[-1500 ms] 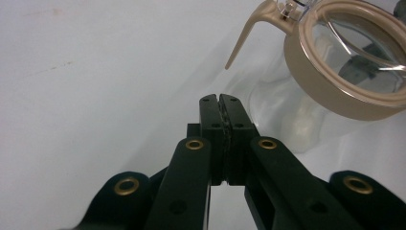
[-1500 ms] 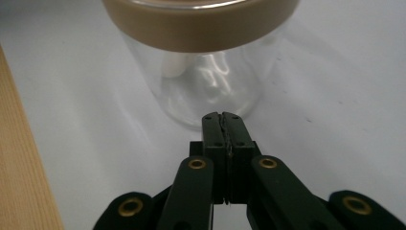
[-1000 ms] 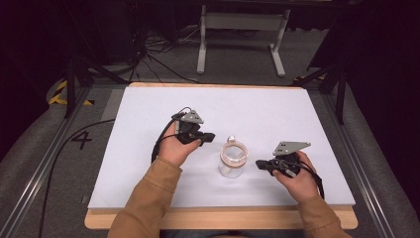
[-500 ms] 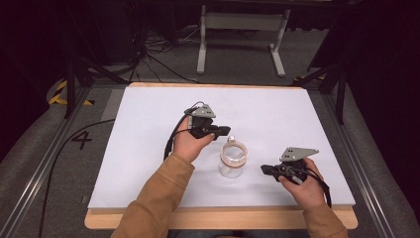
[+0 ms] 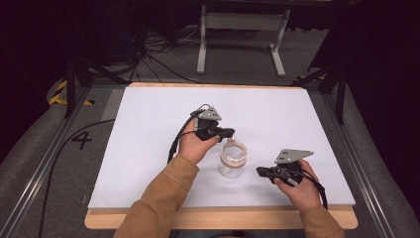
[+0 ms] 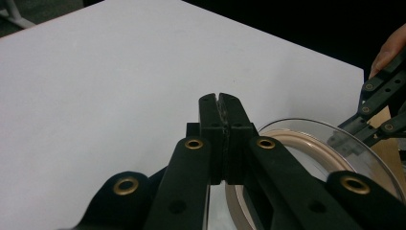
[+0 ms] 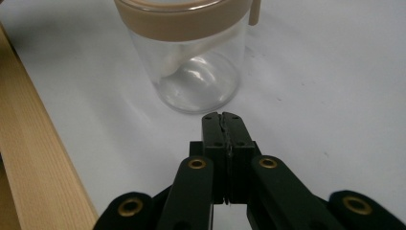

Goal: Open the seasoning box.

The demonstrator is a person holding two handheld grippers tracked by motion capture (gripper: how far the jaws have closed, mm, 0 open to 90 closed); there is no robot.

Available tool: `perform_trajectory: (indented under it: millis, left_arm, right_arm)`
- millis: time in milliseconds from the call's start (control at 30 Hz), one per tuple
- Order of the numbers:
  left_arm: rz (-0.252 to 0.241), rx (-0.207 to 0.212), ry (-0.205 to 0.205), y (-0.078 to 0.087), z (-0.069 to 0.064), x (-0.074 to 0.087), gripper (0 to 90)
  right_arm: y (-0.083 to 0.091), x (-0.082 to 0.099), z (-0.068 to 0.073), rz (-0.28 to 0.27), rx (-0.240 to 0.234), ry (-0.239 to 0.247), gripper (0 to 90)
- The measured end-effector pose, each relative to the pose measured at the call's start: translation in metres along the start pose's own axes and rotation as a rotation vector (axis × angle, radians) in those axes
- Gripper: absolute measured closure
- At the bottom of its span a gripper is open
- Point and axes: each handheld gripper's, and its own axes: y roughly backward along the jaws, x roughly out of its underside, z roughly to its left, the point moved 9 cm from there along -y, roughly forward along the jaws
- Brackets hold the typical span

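— What's on the left?
— The left gripper, held in the left hand, sits above the white table, roughly mid-table. Its jaws are pressed together with nothing between them, and their tips are just beside the far rim of the jar.
— And the jar itself?
— A clear glass jar with a tan band around its mouth, standing upright toward the near edge, between the two grippers.
— The right side?
— The right gripper is held low near the near right corner, pointing at the jar but apart from it. Its jaws are closed too, gripping nothing.
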Motion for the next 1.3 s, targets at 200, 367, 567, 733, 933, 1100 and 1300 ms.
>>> perform_trajectory:
  millis: [200,367,567,733,933,1100,1300]
  left_arm:
    - [-0.002,0.008,0.001,0.000,0.000,0.000,89.8]
    - [-0.004,0.010,0.006,0.000,0.000,0.000,89.8]
    - [-0.015,0.018,0.010,-0.002,0.000,0.000,89.9]
    - [-0.003,0.014,0.012,-0.002,0.001,0.002,89.9]
    - [-0.008,0.009,0.011,-0.004,0.003,0.003,90.0]
    - [-0.001,0.011,0.012,-0.003,0.003,0.004,89.9]
    - [-0.005,0.011,0.015,-0.004,0.003,0.004,89.9]
  right_arm:
    - [-0.004,-0.008,0.008,-0.026,-0.023,-0.001,90.0]
    - [-0.007,-0.015,0.015,-0.050,-0.031,0.009,90.0]
    - [-0.003,-0.026,0.021,-0.127,-0.039,0.008,90.0]
    - [-0.003,-0.031,0.024,-0.141,-0.050,0.004,90.0]
    - [-0.003,-0.034,0.026,-0.164,-0.053,0.005,90.0]
    - [0.001,-0.045,0.028,-0.215,-0.050,0.011,90.0]
    - [0.001,-0.052,0.026,-0.246,-0.046,0.002,90.0]
